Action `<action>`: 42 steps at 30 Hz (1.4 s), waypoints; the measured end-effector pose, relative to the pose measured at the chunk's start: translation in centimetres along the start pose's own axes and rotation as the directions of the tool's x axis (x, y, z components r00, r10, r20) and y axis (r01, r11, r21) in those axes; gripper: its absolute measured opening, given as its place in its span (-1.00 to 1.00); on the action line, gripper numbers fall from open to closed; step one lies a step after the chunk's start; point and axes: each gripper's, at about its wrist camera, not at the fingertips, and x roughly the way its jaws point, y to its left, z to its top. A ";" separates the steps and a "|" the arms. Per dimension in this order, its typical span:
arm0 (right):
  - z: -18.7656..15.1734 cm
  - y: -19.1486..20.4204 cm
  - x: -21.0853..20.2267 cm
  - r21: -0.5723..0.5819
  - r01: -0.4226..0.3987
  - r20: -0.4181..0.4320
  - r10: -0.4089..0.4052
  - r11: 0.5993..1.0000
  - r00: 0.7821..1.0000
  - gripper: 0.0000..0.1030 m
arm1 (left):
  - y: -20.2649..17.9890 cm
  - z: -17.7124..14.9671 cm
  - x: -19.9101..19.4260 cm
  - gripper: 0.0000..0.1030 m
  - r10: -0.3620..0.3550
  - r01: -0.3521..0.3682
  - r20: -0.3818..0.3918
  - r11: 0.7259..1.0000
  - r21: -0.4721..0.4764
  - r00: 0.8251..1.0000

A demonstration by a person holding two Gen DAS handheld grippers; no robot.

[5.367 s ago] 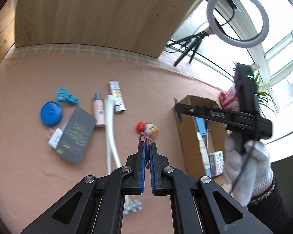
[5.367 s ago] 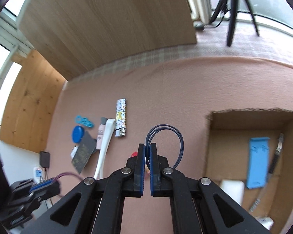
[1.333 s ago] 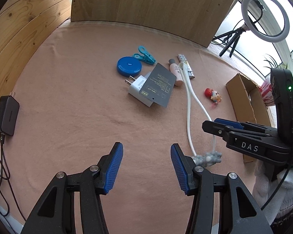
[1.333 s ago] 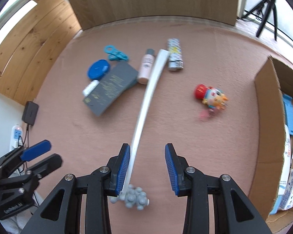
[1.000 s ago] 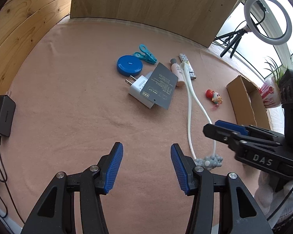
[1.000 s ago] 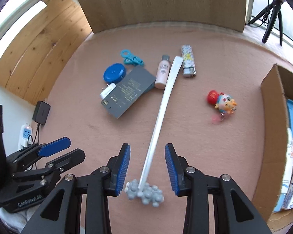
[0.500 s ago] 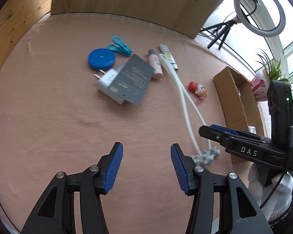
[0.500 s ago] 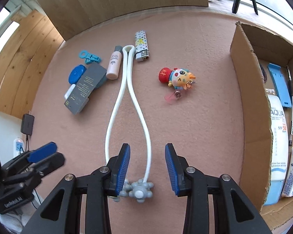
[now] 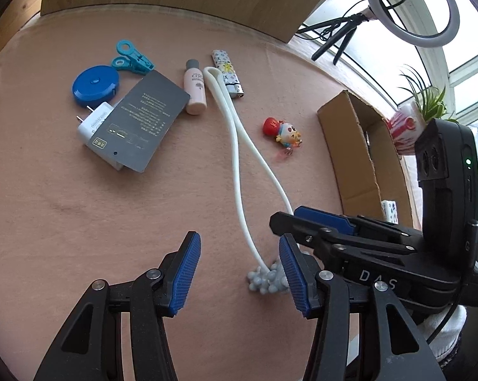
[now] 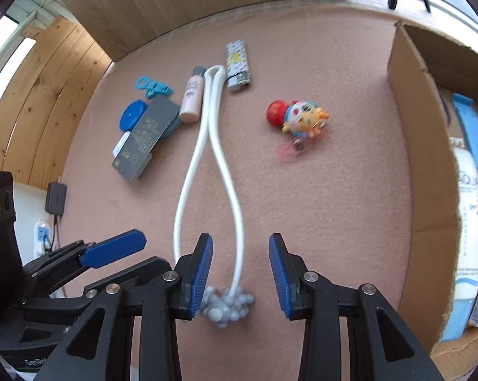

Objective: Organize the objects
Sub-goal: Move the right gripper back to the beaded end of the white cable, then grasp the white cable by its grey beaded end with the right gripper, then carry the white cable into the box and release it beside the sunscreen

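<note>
Both grippers hover low over the pink bench (image 9: 48, 197) with their blue pads spread apart and nothing between them. The right gripper (image 10: 240, 270) sits over the near end of the white massager (image 10: 207, 146), a long looped band lying flat with its 2 grey knobbly heads (image 10: 228, 306) bunched together; its left pad is just beside the heads, though contact cannot be told. The left gripper (image 9: 239, 273) is just to the left, its right pad close against the same grey heads in its own view.

The massager's far bend lies between a pink bottle (image 9: 195, 87) and a patterned lighter (image 9: 228, 74). Left of the bottle, a grey card (image 9: 143, 120) rests on a white charger (image 9: 94, 123), with a blue tape measure (image 9: 96, 85) and a teal clip (image 9: 132, 60) beyond. A small toy figure (image 10: 297, 116) lies alone between the massager and the cardboard box (image 10: 420, 158) on the right, which holds a blue case (image 10: 471, 130) and a white tube (image 10: 467, 222).
</note>
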 end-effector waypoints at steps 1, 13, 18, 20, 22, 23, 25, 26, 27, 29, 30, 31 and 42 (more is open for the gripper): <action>0.1 0.0 0.0 -0.001 0.003 0.001 -0.003 1.000 1.000 -0.34 | 0.1 0.1 0.2 0.08 -0.003 0.002 -0.004 1.000 -0.006 1.000; 0.5 -0.7 0.1 -0.012 0.001 0.005 -0.001 1.000 1.000 -0.37 | -0.3 0.5 1.5 -0.25 -0.024 0.024 -0.020 1.000 -0.004 1.000; 0.4 -0.7 0.2 -0.012 -0.017 -0.007 0.017 1.000 1.000 -0.51 | -0.3 0.4 2.2 -0.39 -0.020 0.020 -0.035 1.000 -0.012 0.999; 0.1 -0.8 0.3 -0.005 -0.030 -0.017 0.030 1.000 0.999 -0.52 | -0.2 0.3 2.5 -0.40 -0.025 0.024 -0.040 1.000 -0.017 0.999; -0.1 -0.9 0.4 0.006 -0.044 -0.026 0.044 0.999 0.999 -0.54 | -0.3 0.2 2.7 -0.44 -0.030 0.030 -0.044 0.999 -0.021 0.999; -0.2 -0.9 0.6 0.010 -0.047 -0.031 0.047 0.999 0.998 -0.58 | -0.3 0.0 2.9 -0.46 -0.033 0.032 -0.046 0.999 -0.025 0.998; -0.4 -1.0 0.9 0.018 -0.056 -0.045 0.057 0.998 0.997 -0.64 | -0.3 -0.2 3.4 -0.57 -0.043 0.041 -0.055 0.999 -0.035 0.998; -0.5 -1.1 1.0 0.021 -0.060 -0.049 0.061 0.998 0.997 -0.69 | -0.3 -0.4 3.7 -0.60 -0.050 0.048 -0.060 0.998 -0.045 0.997; -0.7 -1.1 1.0 0.024 -0.066 -0.052 0.067 0.998 0.996 -0.75 | -0.3 -0.6 3.9 -0.64 -0.062 0.059 -0.063 0.997 -0.054 0.996; -1.0 -1.1 1.0 0.030 -0.080 -0.051 0.082 0.996 0.995 -0.81 | -0.4 -0.9 4.1 -0.68 -0.071 0.068 -0.059 0.996 -0.061 0.996; -1.1 -1.0 0.9 0.030 -0.086 -0.051 0.087 0.996 0.995 -0.85 | -0.5 -1.0 4.0 -0.72 -0.073 0.069 -0.058 0.996 -0.060 0.996; -1.2 -1.0 0.8 0.030 -0.091 -0.049 0.092 0.995 0.995 -0.88 | -0.6 -1.1 4.0 -0.74 -0.074 0.070 -0.058 0.996 -0.057 0.996; -2.0 -1.6 -1.5 0.047 -0.118 -0.001 0.119 0.992 0.993 -0.88 | -2.3 -2.0 2.4 -0.75 -0.069 0.068 -0.028 0.997 -0.028 0.997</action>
